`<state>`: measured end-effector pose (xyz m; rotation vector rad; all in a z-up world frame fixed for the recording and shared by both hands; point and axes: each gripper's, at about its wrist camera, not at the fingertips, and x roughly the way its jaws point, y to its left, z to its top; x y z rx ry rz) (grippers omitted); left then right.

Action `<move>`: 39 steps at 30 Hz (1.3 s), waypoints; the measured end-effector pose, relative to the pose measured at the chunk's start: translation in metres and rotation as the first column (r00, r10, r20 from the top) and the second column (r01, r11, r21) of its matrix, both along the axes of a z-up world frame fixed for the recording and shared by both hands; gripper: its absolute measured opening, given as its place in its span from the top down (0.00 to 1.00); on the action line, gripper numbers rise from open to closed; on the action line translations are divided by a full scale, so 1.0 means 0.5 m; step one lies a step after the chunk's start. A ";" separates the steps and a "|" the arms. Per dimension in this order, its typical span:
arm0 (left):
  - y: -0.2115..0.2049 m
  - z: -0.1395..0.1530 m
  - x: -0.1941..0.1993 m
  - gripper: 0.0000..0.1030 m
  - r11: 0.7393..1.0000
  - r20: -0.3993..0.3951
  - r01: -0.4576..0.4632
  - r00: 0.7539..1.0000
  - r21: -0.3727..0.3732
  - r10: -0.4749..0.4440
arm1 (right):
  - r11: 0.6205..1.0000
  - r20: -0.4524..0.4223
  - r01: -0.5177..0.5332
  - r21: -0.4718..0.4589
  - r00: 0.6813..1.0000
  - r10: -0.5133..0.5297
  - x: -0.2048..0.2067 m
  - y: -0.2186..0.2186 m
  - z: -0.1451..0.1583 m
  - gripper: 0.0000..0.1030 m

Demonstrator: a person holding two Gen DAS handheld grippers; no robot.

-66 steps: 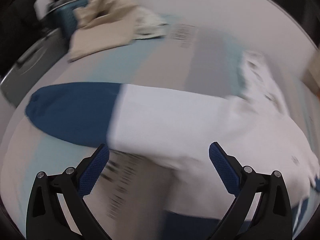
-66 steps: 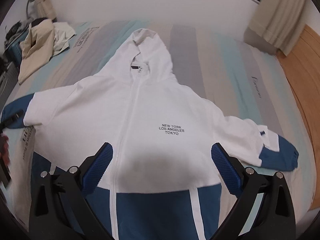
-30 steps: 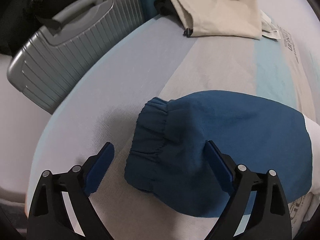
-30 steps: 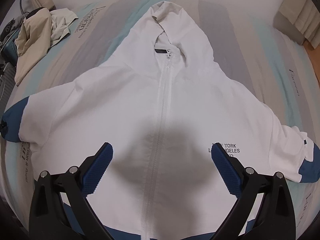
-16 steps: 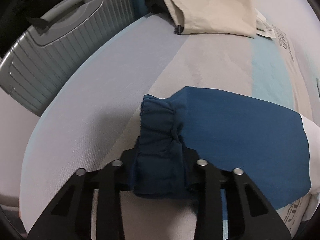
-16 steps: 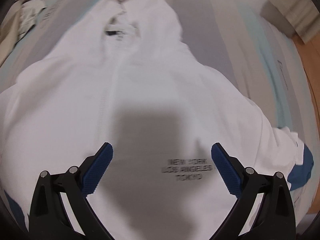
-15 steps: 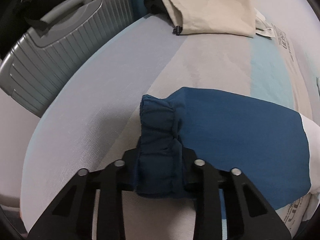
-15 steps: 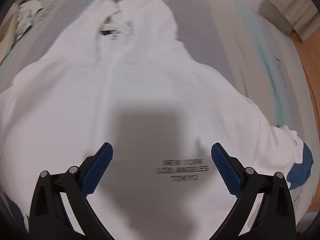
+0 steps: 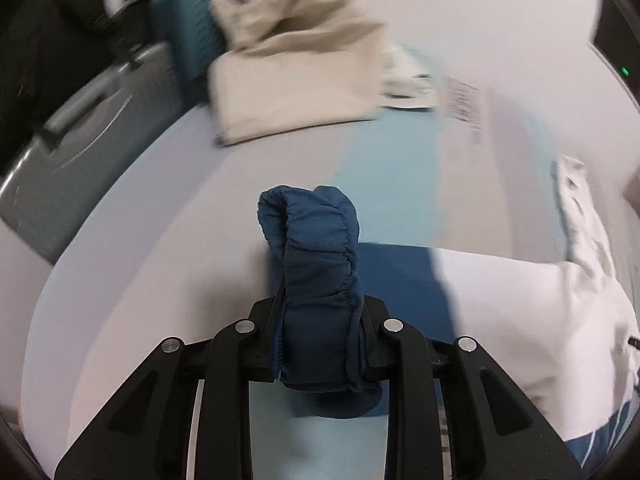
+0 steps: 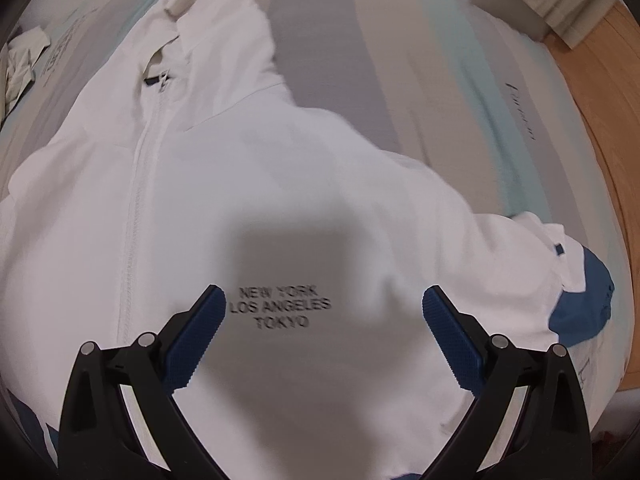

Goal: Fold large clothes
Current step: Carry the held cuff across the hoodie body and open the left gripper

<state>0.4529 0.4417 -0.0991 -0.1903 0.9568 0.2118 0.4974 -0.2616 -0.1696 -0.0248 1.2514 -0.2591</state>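
Left wrist: left gripper [image 9: 320,340] clamps hoodie's blue cuff [image 9: 316,264], lifted off bed [image 9: 160,240].

A white hooded jacket [image 10: 320,184] with navy cuffs [image 9: 316,280] and black "NEW YORK LOS ANGELES TOKYO" lettering is seen on a bed [image 10: 460,80] striped in grey, beige and pale teal. A beige garment [image 9: 288,76] and a grey ribbed suitcase [image 9: 72,148] are shown at upper left.
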 end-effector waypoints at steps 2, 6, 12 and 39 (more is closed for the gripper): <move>-0.077 0.015 0.008 0.76 0.999 0.021 0.036 0.999 0.002 -0.036 | 1.000 0.016 0.013 0.010 1.000 -0.013 -0.010 -0.021 0.012 0.07; -0.238 0.020 0.029 0.76 0.997 0.030 0.080 0.996 -0.021 -0.079 | 0.999 0.062 0.032 0.039 0.997 -0.034 -0.030 -0.065 0.041 0.07; -0.489 0.023 0.050 0.76 0.984 0.048 0.177 0.983 -0.035 -0.175 | 0.998 0.112 0.004 0.061 0.994 -0.011 -0.045 -0.130 0.069 0.07; -1.504 -0.131 0.032 0.75 0.856 -0.087 0.517 0.852 -0.019 -0.517 | 0.991 0.129 0.126 0.047 0.983 -0.131 -0.266 -0.777 0.039 0.07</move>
